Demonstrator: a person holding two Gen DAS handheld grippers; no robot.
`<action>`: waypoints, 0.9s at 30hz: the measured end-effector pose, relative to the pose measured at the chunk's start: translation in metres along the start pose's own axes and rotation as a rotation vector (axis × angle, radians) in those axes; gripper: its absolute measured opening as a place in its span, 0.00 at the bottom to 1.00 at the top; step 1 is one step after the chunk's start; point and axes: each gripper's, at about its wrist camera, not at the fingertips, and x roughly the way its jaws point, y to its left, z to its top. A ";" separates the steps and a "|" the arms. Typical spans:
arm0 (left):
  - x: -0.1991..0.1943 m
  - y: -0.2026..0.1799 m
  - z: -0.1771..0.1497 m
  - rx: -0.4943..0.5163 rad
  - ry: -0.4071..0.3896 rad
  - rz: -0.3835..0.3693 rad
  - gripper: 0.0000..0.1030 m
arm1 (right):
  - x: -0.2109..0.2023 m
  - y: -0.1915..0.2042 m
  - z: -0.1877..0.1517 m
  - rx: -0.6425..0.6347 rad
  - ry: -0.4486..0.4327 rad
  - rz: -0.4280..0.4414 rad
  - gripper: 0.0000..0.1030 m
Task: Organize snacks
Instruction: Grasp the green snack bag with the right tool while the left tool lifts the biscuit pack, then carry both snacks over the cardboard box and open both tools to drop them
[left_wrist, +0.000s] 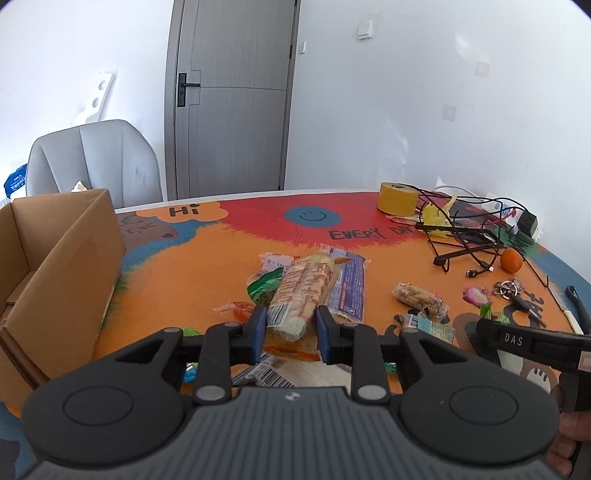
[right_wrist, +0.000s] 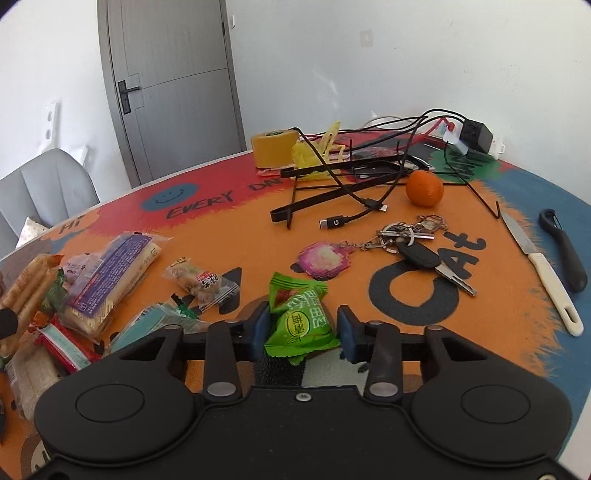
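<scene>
Your left claw (left_wrist: 290, 334) clenches a biscuit packet (left_wrist: 301, 291), while your right claw (right_wrist: 303, 330) stands released around a green snack pouch (right_wrist: 301, 321) on the counter (right_wrist: 258, 229).

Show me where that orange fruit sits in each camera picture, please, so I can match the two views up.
Left wrist view: the orange fruit lies far right on the table, just past the tangled black cables.
Right wrist view: the orange fruit lies upper right of centre, above the bunch of keys.
Shared landmark: the yellow tape roll, at the table's far edge in both views.
</scene>
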 end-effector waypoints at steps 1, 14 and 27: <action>-0.002 0.001 0.000 -0.004 -0.002 -0.001 0.27 | -0.003 0.000 -0.001 0.004 -0.004 0.016 0.31; -0.036 0.017 0.006 -0.039 -0.066 0.018 0.27 | -0.041 0.016 -0.007 0.024 -0.054 0.127 0.28; -0.074 0.048 0.018 -0.094 -0.157 0.068 0.27 | -0.072 0.063 0.004 -0.023 -0.135 0.246 0.28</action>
